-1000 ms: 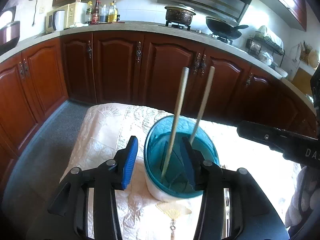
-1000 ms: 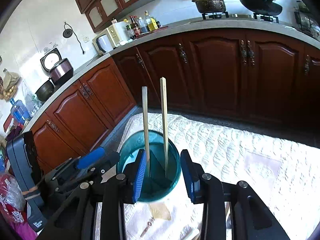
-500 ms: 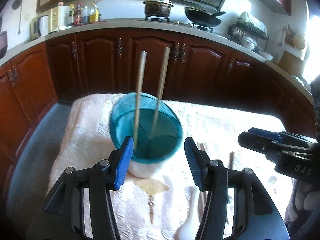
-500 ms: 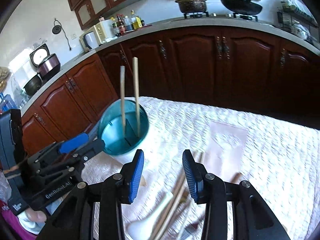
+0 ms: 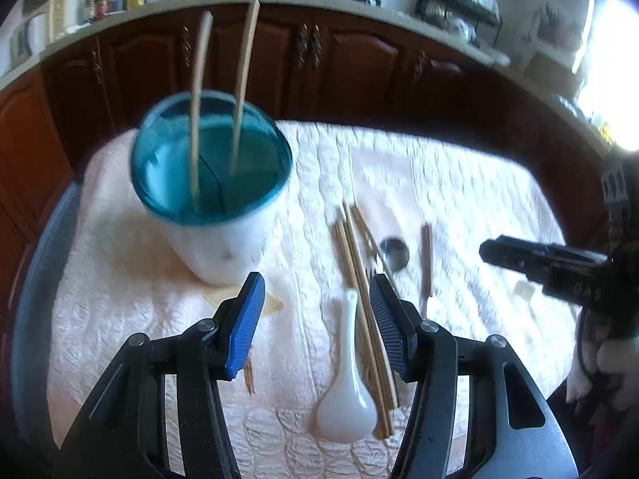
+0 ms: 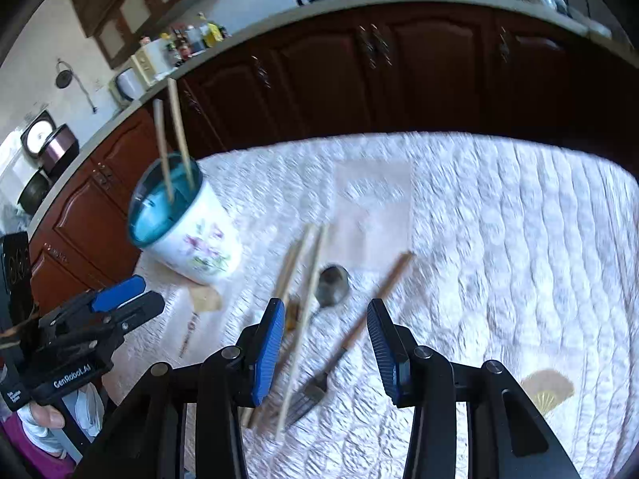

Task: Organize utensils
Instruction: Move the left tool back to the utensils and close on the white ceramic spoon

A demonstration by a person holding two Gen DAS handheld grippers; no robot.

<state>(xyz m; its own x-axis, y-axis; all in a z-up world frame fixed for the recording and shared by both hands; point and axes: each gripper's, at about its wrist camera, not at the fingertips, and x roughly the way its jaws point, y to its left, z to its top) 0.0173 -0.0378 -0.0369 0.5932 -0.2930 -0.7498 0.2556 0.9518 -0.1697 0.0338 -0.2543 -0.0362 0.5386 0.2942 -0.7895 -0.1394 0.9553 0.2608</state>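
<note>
A white floral holder with a teal rim [image 5: 215, 199] [image 6: 187, 231] stands on the table's left and holds two upright chopsticks [image 5: 239, 92] [image 6: 175, 135]. To its right lie loose chopsticks [image 5: 359, 279] [image 6: 303, 279], a white ceramic spoon [image 5: 347, 375], a metal spoon [image 5: 393, 253] [image 6: 331, 283] and a wooden-handled fork [image 5: 426, 263] [image 6: 359, 327]. My left gripper [image 5: 317, 319] is open and empty above the white spoon and chopsticks. My right gripper [image 6: 325, 343] is open and empty above the fork and loose chopsticks; it also shows in the left wrist view [image 5: 539, 263].
A white quilted cloth [image 6: 499, 239] covers the table. Dark wooden cabinets [image 6: 399, 80] run close behind the far edge, under a counter with pots and bottles. A fan motif [image 6: 547, 391] sits on the cloth at the right.
Both grippers have pulled back and swung right from the holder to the loose utensils. The two chopsticks stay in the holder. Both grippers remain open.
</note>
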